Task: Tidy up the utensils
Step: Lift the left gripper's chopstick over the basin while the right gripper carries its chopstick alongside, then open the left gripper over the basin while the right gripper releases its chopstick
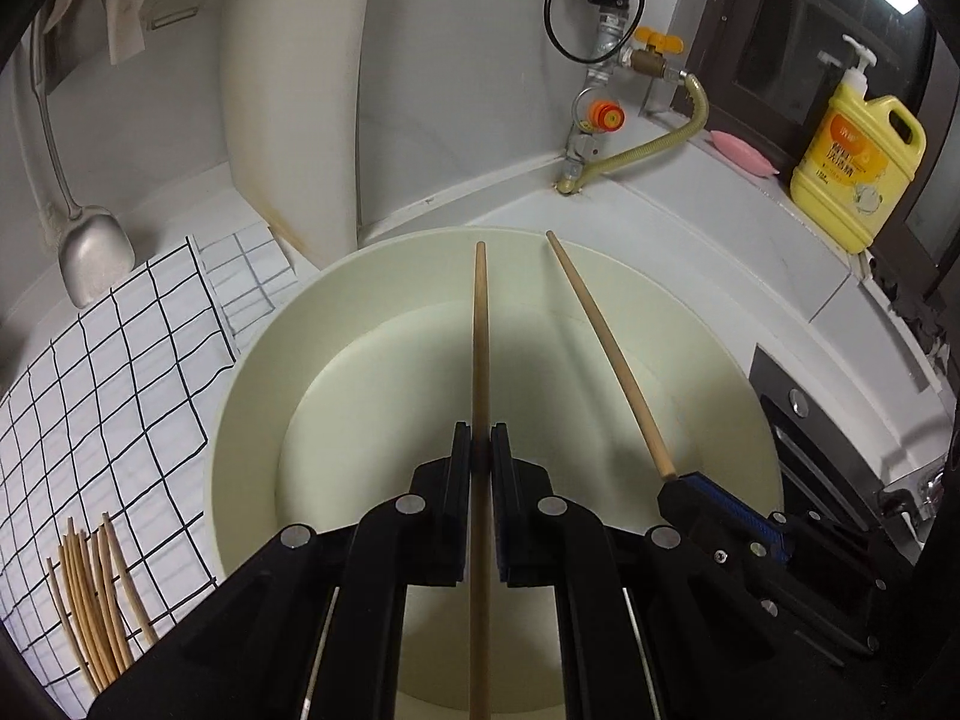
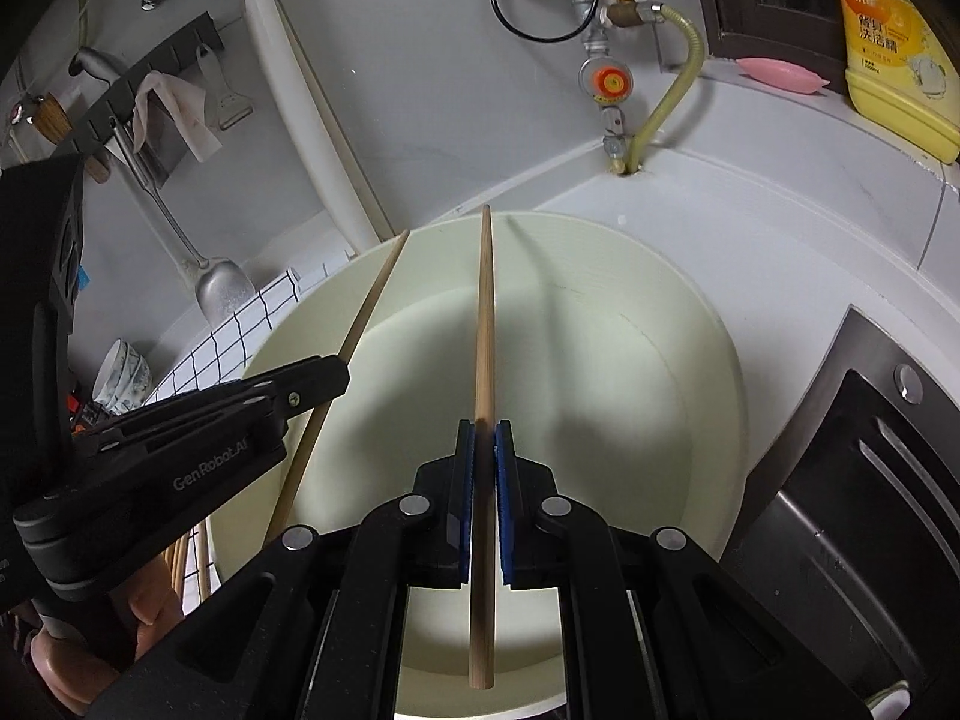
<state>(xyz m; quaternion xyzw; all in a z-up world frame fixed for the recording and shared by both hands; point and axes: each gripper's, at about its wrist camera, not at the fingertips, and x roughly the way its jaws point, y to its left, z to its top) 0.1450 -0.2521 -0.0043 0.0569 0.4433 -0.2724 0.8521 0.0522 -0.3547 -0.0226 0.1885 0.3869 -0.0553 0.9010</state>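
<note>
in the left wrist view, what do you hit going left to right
bundle of chopsticks → checked cloth → left gripper's chopstick → right gripper's chopstick → yellow soap bottle

A round basin (image 1: 258, 372) sits on the counter (image 1: 750, 252). To its left lies a checked cloth (image 1: 120, 372) bearing a bundle of chopsticks (image 1: 96, 600); behind the cloth hangs a ladle (image 1: 90, 252). Behind the basin stand a valve assembly (image 1: 606, 60) and hose (image 1: 660, 138); to the right rear, a soap dish (image 1: 741, 150) and detergent bottle (image 1: 852, 150). A stove (image 2: 852, 480) lies right.
</note>
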